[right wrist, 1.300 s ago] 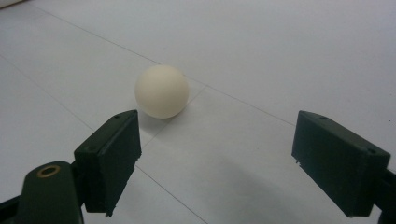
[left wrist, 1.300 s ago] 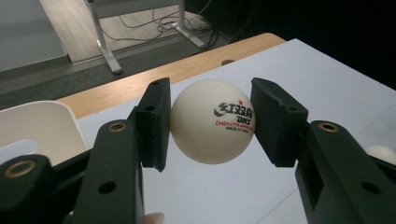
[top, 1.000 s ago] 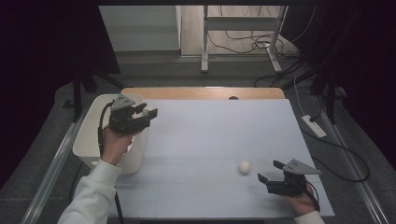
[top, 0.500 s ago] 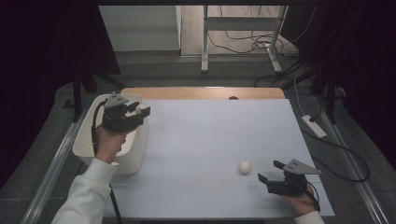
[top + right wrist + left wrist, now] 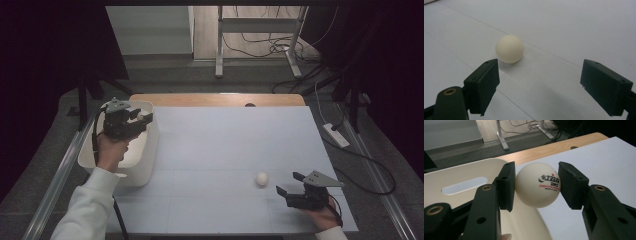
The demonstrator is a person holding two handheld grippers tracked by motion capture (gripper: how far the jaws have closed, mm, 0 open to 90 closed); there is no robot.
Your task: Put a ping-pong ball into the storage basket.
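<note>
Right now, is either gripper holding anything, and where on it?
The left gripper clamps a printed ball across its middle. The right gripper is open, holding nothing.

A printed white ball sits over the bin's rim; a plain one (unmarked) lies near the table's front-right corner.

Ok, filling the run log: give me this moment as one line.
left gripper: shut on printed ball, over white bin | right gripper: open, short of plain ball on table
</note>
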